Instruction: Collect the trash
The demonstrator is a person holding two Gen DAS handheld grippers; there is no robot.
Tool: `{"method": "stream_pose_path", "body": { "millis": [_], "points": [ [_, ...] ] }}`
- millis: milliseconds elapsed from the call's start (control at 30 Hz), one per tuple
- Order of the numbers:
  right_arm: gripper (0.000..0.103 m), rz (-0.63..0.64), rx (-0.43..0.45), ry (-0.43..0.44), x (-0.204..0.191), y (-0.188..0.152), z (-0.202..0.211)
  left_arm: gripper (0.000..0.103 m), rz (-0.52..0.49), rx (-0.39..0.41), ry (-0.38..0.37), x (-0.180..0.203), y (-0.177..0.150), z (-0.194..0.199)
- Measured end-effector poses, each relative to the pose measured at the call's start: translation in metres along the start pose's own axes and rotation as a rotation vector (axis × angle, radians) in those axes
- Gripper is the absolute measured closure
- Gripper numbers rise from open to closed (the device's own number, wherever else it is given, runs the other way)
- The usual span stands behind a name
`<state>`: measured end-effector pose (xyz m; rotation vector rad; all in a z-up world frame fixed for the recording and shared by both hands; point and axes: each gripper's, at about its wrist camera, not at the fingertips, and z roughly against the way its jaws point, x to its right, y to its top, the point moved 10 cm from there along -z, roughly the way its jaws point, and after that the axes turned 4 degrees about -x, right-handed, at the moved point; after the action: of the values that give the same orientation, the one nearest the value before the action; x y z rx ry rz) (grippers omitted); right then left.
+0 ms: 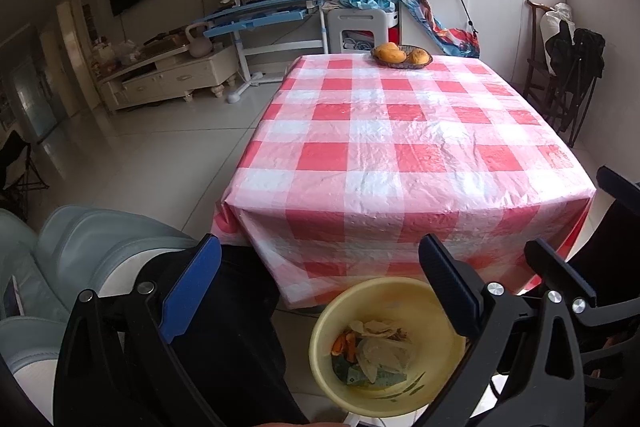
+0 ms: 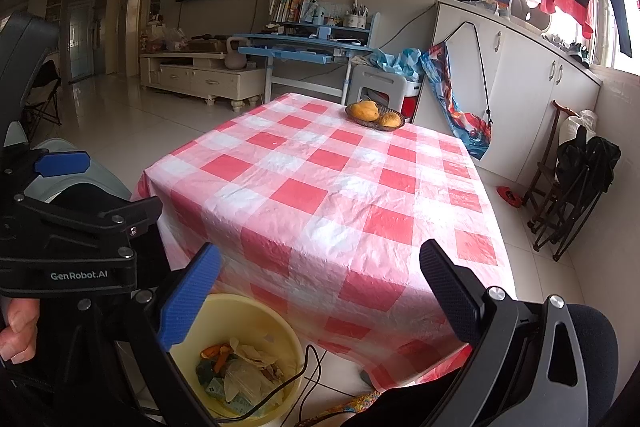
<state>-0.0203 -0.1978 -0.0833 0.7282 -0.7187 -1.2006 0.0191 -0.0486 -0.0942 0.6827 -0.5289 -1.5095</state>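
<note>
Left gripper (image 1: 320, 291): we see its fingers apart, empty.
Right gripper (image 2: 320, 291): fingers apart, empty.
Round yellow plastic bin (image 1: 436, 307): at 6 o'clock, floor; right finger hides its rim.
Trash (image 1: 374, 355): inside; we can't make out the scraps.

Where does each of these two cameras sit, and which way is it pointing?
Left wrist: on the left gripper, jaws open, facing the checked table; the right gripper shows at right.
Right wrist: on the right gripper, jaws open, facing the same table; the left gripper and hand show at left.
Shared: fruit bowl, yellow trash bucket.
</note>
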Motion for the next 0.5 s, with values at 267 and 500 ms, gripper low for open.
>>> {"method": "stream_pose_path", "body": {
  "millis": [267, 500],
  "points": [
    [0.008, 0.0, -0.002, 0.0, -0.001, 0.001, 0.0, 0.007, -0.006, 0.026, -0.021, 0.003, 0.001, 0.004],
    [0.008, 0.003, -0.006, 0.001, 0.002, -0.002, 0.0, 0.007, -0.032, 0.019, -0.016, 0.006, 0.003, 0.006]
  ]
}}
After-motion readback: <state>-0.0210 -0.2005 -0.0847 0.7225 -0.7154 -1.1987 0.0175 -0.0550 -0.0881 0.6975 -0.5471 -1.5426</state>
